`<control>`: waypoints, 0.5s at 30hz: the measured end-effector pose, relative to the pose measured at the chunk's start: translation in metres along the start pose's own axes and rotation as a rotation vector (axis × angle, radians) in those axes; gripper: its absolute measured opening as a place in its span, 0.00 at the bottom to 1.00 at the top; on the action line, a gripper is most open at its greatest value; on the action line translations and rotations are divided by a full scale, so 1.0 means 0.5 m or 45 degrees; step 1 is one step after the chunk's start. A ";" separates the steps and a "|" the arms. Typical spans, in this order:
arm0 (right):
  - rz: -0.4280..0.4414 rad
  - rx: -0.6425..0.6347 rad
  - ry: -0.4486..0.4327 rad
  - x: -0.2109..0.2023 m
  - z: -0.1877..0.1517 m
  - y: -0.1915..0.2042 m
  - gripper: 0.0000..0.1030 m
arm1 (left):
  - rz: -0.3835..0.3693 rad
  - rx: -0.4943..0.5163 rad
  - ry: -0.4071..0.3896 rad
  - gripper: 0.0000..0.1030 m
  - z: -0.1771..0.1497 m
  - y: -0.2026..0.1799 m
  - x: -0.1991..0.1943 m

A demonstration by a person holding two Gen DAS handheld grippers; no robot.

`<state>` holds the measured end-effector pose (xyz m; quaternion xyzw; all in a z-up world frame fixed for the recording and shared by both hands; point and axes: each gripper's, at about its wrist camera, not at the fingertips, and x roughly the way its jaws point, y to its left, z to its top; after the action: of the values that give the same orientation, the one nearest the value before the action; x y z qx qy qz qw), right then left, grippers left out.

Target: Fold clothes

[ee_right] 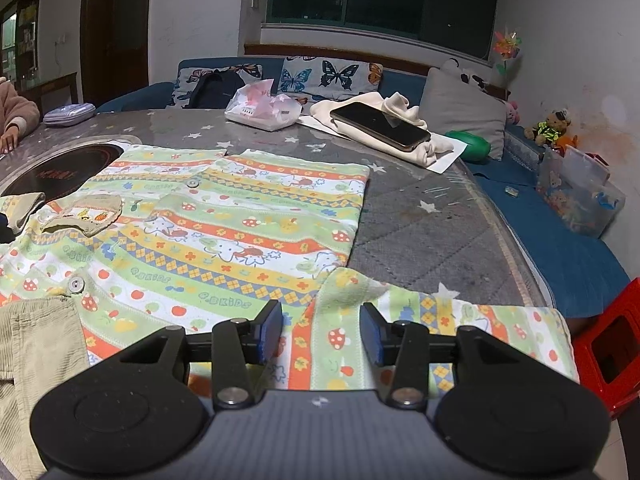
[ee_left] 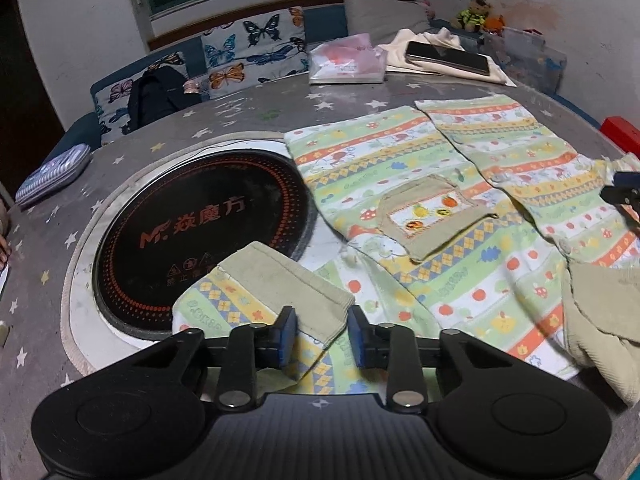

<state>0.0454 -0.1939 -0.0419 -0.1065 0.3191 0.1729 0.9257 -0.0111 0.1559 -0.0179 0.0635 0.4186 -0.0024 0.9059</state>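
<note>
My left gripper (ee_left: 322,334) has its blue pads standing a little apart, with the khaki-cuffed sleeve (ee_left: 280,296) of the child's patterned shirt (ee_left: 400,216) lying between and just ahead of them; I cannot tell whether the pads actually press the cloth, and a gap shows on either side of it. Beyond that sleeve, off to the left of the tool, is the round black cooktop (ee_left: 200,232) set into the grey star-print table (ee_left: 60,240). Ahead and to the right of the tool the shirt body spreads flat, its small khaki pocket (ee_left: 432,220) facing up.

My right gripper (ee_right: 321,334) also has its jaws apart, wider, straddling the other sleeve (ee_right: 400,312), which lies flat between and under the pads without being pinched. The shirt body stretches ahead and to the left of this tool, two buttons (ee_right: 75,283) showing along its front. Farther out past the shirt sit a phone (ee_right: 380,126) on a folded cream garment (ee_right: 404,136) and a plastic bag (ee_right: 262,110). A person's sleeve (ee_right: 16,114) rests at the table's far left edge.
</note>
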 end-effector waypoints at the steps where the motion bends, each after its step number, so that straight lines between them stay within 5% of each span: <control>1: 0.000 0.001 -0.001 0.000 0.000 0.000 0.42 | 0.000 -0.014 -0.003 0.16 0.001 0.004 -0.001; 7: 0.000 0.005 -0.004 0.000 -0.001 0.000 0.42 | 0.109 -0.077 -0.047 0.05 0.004 0.033 -0.031; 15: 0.003 0.012 -0.009 0.000 -0.002 0.000 0.42 | 0.502 -0.031 -0.025 0.04 -0.016 0.089 -0.051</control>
<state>0.0447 -0.1944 -0.0427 -0.1011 0.3168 0.1726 0.9272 -0.0313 0.1998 0.0014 0.1331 0.3891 0.1794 0.8937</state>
